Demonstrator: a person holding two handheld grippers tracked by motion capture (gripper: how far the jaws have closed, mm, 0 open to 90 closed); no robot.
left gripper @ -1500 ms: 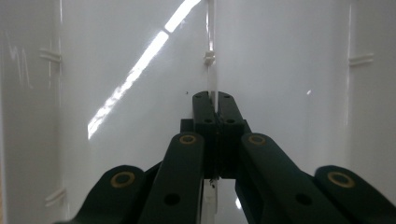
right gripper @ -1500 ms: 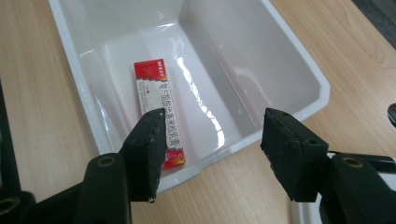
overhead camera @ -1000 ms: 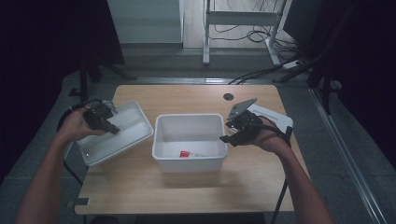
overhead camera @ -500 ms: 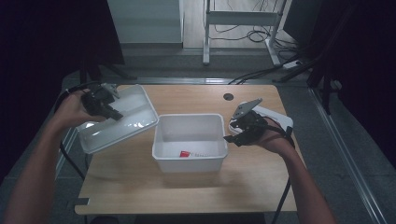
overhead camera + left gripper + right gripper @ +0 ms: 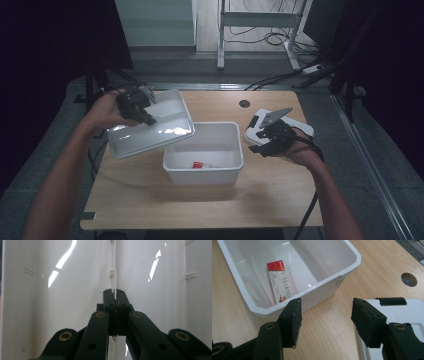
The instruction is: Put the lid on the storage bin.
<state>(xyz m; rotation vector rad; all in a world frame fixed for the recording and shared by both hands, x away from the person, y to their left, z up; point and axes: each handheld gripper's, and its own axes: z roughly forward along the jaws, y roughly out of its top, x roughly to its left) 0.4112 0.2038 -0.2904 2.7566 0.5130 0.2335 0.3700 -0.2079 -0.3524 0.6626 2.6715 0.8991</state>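
Wooden bench (image 5: pixel 150 200) with bare board along its near edge, a grey floor and dark surroundings beyond it. Near to far: an open white bin (image 5: pixel 203 152) stands at mid-bench, its rim free on the near and right sides. A small red-and-white carton (image 5: pixel 280 281) lies flat on the bin's floor, close to one wall. Right of the bin, the right claw (image 5: pixel 324 321) hovers above bare wood, its jaws spread wide and empty; one pad hangs just outside the bin's rim and the other over the edge of a white device (image 5: pixel 412 312) lying on the bench. A round hole (image 5: pixel 244 103) pierces the bench farther back, with clear board around it. On the left, the left claw (image 5: pixel 114 293) is closed tight on a thin raised rib of the white lid (image 5: pixel 150 125). That lid is held tilted in the air, its lower right corner overlapping the bin's left rear corner in the high view; contact cannot be told. Beyond the bench's far edge, cables (image 5: pixel 270 37) lie on the floor beside a metal frame (image 5: pixel 257 20).
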